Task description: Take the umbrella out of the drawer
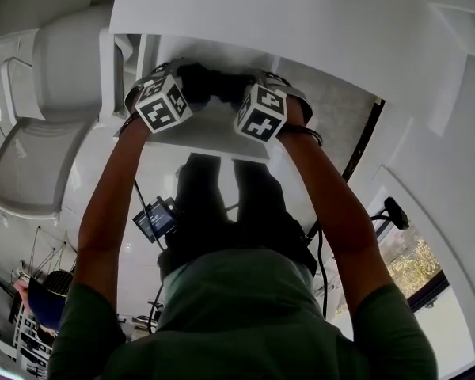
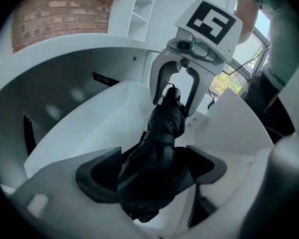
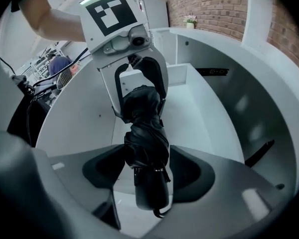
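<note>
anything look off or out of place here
Nothing stands out. The folded umbrella lies in the open drawer, with the left gripper and the right gripper open around its two ends.

White drawer [image 3: 194,108]; blk umbrella [image 3: 145,138] inside

1 umbrella [image 3: 144,133], 1 drawer [image 3: 189,108], 2 grippers [image 2: 152,176] [image 3: 148,176]

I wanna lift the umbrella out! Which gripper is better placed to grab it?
Probably the right gripper: its open jaws straddle the umbrella at its firm handle. The left gripper only straddles floppy cloth.
</note>
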`<action>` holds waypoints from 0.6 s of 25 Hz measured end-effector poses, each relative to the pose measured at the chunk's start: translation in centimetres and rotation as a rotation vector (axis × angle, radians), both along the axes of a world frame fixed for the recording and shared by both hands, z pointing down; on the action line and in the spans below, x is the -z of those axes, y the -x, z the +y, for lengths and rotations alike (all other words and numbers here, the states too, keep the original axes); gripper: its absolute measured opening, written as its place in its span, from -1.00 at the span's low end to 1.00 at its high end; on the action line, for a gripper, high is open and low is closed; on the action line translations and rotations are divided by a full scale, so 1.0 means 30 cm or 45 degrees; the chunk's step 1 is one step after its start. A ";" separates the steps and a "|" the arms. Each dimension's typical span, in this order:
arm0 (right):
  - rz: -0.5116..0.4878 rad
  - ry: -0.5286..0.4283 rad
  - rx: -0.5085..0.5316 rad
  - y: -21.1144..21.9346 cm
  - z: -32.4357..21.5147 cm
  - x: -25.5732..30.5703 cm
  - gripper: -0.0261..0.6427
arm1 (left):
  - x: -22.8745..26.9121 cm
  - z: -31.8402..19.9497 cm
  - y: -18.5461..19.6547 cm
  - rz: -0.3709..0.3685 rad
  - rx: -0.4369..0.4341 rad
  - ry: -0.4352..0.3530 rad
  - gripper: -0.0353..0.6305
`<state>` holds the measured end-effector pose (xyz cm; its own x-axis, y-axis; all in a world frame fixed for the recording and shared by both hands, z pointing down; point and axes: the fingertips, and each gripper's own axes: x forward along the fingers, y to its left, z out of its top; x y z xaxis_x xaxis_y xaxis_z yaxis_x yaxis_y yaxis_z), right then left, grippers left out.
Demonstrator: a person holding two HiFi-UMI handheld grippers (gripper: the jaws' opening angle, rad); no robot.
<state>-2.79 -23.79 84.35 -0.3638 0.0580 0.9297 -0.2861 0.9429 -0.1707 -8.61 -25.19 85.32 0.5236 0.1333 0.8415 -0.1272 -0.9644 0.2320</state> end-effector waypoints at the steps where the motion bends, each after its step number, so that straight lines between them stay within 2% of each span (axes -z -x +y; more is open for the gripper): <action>1: 0.011 0.016 0.015 0.001 0.006 -0.008 -0.07 | -0.016 0.006 0.001 -0.014 -0.012 0.009 0.29; 6: 0.052 0.038 0.074 0.008 0.018 -0.029 -0.17 | -0.072 0.022 -0.002 -0.051 -0.037 -0.001 0.22; 12: 0.067 0.056 0.006 0.007 -0.005 -0.026 -0.39 | -0.080 0.007 0.002 -0.050 0.002 -0.033 0.03; 15: 0.046 0.051 -0.021 0.013 0.004 -0.009 -0.45 | -0.062 0.017 0.006 -0.074 -0.015 -0.058 -0.04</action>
